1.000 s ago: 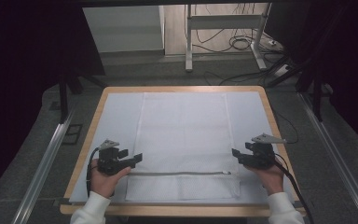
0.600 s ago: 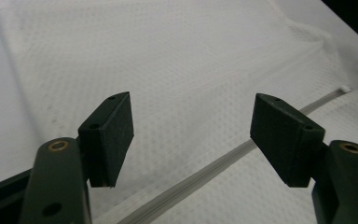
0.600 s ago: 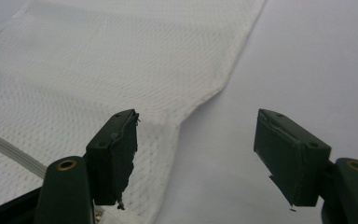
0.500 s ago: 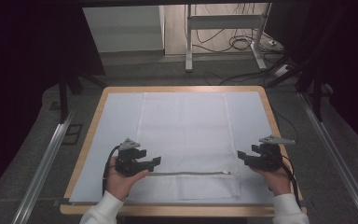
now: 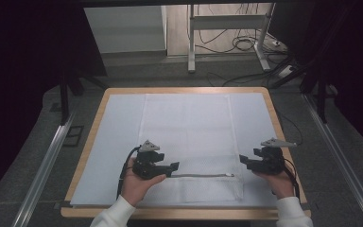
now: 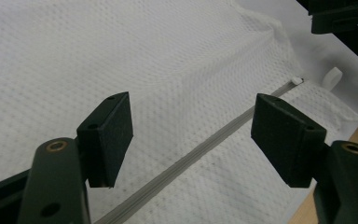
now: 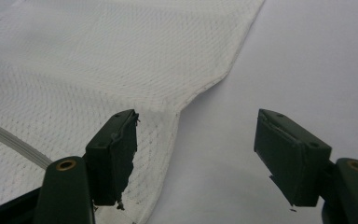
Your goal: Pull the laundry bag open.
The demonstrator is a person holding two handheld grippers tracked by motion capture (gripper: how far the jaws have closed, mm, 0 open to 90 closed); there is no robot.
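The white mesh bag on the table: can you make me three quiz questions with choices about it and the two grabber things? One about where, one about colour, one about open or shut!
1. Where does the zipper run on the mesh bag?
A. Along the far edge
B. Across the bag near the person's end
C. Down the left side

2. What colour is the mesh bag?
A. White
B. Red
C. Green

3. How do the jaws of the left gripper stand?
A. Shut on the zipper
B. Shut on the bag's corner
C. Open, with the zipper showing between them

Answers:
1. B, since the high view shows the grey strip crossing the bag close to the hands.
2. A, as every view shows pale white netting on the table.
3. C, because the left gripper view shows a wide gap between the pads, holding nothing. The right gripper is open too, at the bag's edge.
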